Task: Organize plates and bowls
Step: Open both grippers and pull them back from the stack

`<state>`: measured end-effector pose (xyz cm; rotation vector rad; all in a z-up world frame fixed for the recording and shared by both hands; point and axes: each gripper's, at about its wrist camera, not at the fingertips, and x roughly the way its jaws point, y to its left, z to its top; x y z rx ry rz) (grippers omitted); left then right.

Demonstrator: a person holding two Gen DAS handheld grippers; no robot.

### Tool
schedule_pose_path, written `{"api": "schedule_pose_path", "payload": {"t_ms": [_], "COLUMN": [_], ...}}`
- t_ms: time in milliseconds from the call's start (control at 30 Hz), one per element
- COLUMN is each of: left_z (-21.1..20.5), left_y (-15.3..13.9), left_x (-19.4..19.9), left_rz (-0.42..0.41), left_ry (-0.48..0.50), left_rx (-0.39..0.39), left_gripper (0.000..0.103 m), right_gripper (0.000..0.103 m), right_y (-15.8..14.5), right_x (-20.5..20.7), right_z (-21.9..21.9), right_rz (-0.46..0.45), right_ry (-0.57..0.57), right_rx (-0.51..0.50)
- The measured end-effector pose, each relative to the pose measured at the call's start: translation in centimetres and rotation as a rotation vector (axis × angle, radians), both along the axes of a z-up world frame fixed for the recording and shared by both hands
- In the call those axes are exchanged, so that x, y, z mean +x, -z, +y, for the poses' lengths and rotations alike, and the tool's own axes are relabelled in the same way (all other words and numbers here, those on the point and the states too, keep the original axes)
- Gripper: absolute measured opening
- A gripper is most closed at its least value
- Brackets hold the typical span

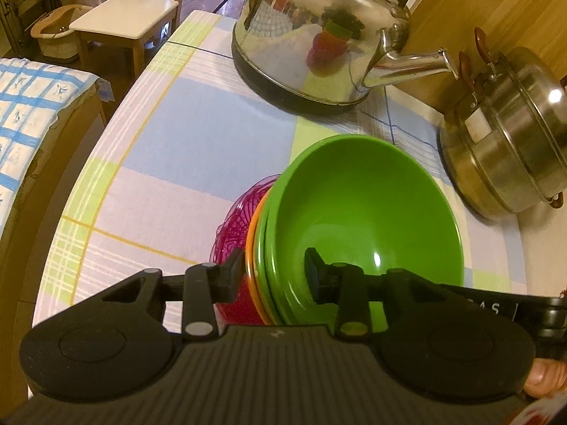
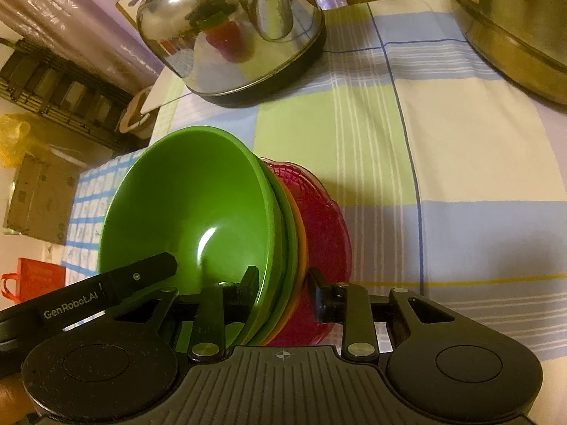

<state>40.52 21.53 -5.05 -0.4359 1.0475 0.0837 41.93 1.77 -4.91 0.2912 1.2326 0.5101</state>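
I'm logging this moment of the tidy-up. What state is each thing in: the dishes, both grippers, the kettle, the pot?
green bowl: upright, empty, topmost of the nested stack.
pink dish: bottom of the stack, apparently resting on the tablecloth.
left gripper: jaws astride the stack's rim; whether the pads press, cannot tell.
right gripper: likewise, from the opposite side.
kettle: upright, lid on.
steel pot: lidded.

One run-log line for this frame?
stack: on tablecloth, green bowl on top | left hand-held gripper: open, astride rim | right hand-held gripper: open, astride rim
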Motion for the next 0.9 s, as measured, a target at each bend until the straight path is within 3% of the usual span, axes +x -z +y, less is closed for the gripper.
{"api": "schedule_pose_path", "payload": {"t_ms": [67,167,200,333,567,633,900], "left_z": [-0.2,-0.3,-0.3,-0.4,-0.3,-0.3,-2.3], "left_y": [0.0,-0.2,-0.4,-1.5,-4.6,-5.6,-8.3], "left_x": [-0.1,-0.2,-0.3,-0.9,-3.3,-4.5,-9.8], "left_rz": [-0.001,-0.009,-0.013,-0.042,-0.119,-0.155,-0.224], "left_ry": [-0.001,-0.001,-0.002,-0.011,-0.023,-0.041,-0.033], "left_rx": [0.007,0.002,0.004,0.028,0.030,0.027,0.149], "left_gripper": [0.033,0.041,0.046,0.063,0.080,0.089,0.100], "right_gripper": [0.045,0.069,0.071,0.072,0.074,0.074,0.074], "right_y": [0.0,-0.3,-0.3,-0.8,-2.9,-3.6,-6.1], "right_x": [-0.2,-0.7,-0.8,-1.1,-2.6,-3.3,-8.3], "right_z": [0.1,0.4,0.4,0.0,-1.7,-2.5,-5.5], "right_rz": [-0.001,-0.028,-0.040,-0.063,-0.111,-0.122,-0.223], "right_ry": [-0.008,-0.020,-0.019,-0.018,-0.008,0.000,0.027], "right_rx": [0.011,0.005,0.002,0.018,0.052,0.071,0.045]}}
